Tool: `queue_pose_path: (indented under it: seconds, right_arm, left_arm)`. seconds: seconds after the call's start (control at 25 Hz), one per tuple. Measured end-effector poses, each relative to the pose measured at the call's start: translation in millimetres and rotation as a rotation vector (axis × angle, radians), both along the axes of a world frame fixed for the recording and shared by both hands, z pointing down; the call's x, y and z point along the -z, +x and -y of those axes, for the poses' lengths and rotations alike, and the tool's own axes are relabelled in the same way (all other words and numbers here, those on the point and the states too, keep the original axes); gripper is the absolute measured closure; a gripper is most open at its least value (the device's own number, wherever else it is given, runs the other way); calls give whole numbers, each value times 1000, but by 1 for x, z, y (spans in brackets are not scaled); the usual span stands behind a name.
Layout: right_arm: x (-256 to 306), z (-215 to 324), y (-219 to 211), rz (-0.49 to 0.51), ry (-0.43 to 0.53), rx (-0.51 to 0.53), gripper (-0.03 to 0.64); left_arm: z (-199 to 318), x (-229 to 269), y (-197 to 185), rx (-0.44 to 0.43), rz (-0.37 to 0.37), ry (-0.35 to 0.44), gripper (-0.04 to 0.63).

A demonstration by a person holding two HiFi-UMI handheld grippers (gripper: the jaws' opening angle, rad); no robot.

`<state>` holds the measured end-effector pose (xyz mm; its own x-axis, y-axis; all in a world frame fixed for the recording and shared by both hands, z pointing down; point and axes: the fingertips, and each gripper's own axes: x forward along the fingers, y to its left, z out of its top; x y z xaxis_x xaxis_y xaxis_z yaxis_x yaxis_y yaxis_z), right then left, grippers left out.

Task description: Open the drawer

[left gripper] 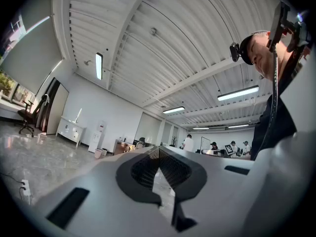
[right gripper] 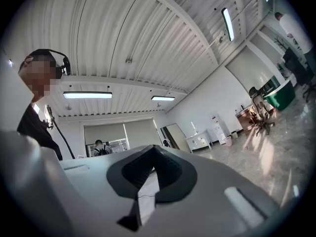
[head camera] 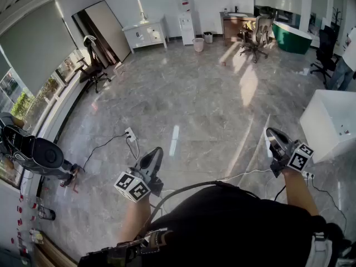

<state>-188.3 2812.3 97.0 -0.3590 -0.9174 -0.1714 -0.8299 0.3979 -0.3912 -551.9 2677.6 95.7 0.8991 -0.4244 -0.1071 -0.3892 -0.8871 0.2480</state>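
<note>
The scene is an open office with a wide polished floor [head camera: 194, 93]. A white unit [head camera: 331, 121] stands at the right edge of the head view, near the operator. A white cabinet [head camera: 146, 35] with panelled fronts stands against the far wall, well apart. No drawer front can be singled out on either piece, so the drawer's exact place cannot be told; the near unit is the likelier carrier. The left hand-held gripper [head camera: 153, 157] and the right hand-held gripper [head camera: 276, 138] are held out in front of the body, roughly level, each with its jaws brought together and nothing between them. The task appears to be at the approach step, not yet begun. The next move calls for walking to the furniture, parting one gripper's jaws and aligning them with the drawer's handle.
</note>
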Motion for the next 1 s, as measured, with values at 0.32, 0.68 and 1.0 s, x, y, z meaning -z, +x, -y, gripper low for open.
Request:
queue_pose_path:
  seconds: [0.32, 0.68, 1.0]
  right_arm:
    - [3, -7, 0, -2, 6, -20, 617]
    - [3, -10, 13, 11, -10, -69, 615]
    - [4, -22, 40, 4, -7, -90, 615]
  left_arm:
    - [-4, 3, 1, -13, -10, -1, 595]
    - [-7, 2, 8, -27, -14, -3, 595]
    - [-12, 1, 38, -47, -13, -10, 595]
